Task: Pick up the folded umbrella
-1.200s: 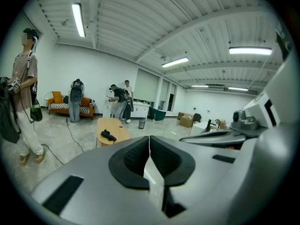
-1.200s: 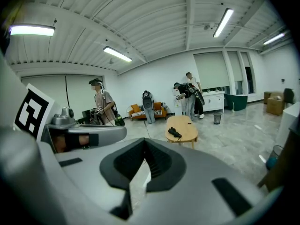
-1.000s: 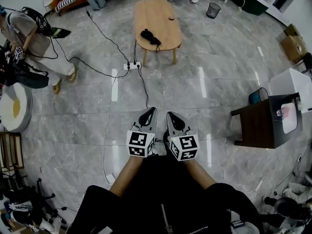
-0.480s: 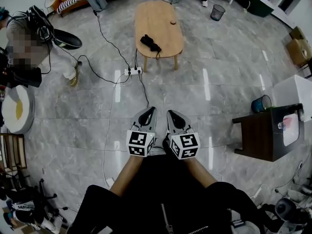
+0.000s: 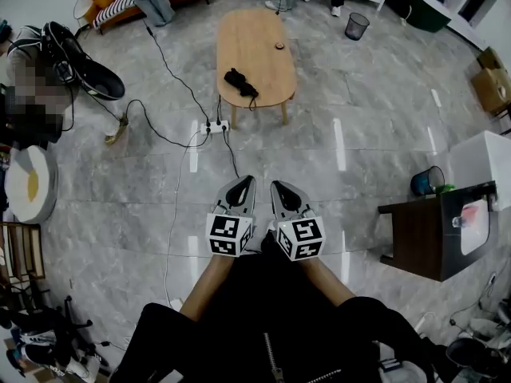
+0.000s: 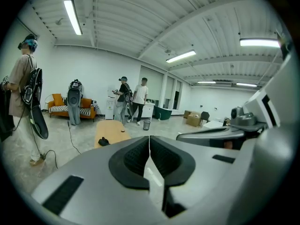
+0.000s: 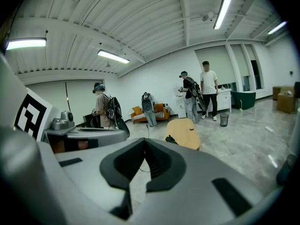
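Observation:
The folded black umbrella (image 5: 239,82) lies on the near left part of an oval wooden table (image 5: 259,38), far ahead of me across the floor. It also shows small and dark in the left gripper view, umbrella (image 6: 103,141), and in the right gripper view, umbrella (image 7: 170,139). My left gripper (image 5: 243,184) and right gripper (image 5: 279,187) are side by side close to my body, well short of the table. Both are shut with nothing between their jaws.
A power strip (image 5: 215,124) with black cables lies on the floor just before the table. A dark side table (image 5: 435,230) and a blue bin (image 5: 425,181) stand at the right. People stand at the left and beyond the table. A small round object (image 5: 279,45) sits on the tabletop.
I have walked forward with both grippers. The room has shifted in view, with the dark side table sliding lower on the right. Both grippers stay shut.

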The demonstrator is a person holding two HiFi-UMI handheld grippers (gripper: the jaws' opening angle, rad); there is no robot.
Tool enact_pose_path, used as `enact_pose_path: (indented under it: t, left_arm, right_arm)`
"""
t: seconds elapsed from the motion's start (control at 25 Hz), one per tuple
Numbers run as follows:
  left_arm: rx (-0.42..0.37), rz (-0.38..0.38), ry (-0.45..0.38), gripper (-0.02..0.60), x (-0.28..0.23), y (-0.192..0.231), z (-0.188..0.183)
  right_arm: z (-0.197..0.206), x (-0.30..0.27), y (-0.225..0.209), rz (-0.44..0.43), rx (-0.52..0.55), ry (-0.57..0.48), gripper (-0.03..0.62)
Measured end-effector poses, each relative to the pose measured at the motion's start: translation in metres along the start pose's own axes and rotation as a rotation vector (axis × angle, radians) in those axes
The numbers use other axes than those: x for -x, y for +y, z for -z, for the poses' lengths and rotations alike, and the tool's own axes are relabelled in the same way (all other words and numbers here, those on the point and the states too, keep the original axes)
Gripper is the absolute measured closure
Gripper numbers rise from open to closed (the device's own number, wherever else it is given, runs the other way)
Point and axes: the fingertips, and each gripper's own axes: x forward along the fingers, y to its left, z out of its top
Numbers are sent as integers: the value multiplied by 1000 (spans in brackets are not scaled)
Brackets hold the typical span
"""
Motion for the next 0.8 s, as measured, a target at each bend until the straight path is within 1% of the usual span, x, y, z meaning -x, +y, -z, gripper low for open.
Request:
enact_pose_path:
  t: [0.16, 0.4, 0.64, 0.8]
  left_arm:
    - [-10, -12, 13, 565, -19, -8, -2]
    - [-7, -62, 15, 565, -35, -12, -6]
    - [-13, -99, 20, 565, -40, -12, -12]
    - [-19, -113, 20, 565, -39, -12, -13]
  right_arm:
    - [-4, -6, -19, -21, -3, 0, 583]
    - [-12, -15, -39, -64, 5, 2, 583]
    - [-9, -16, -45, -91, -7, 13, 583]
    - [-9, -16, -50, -83, 4, 7, 583]
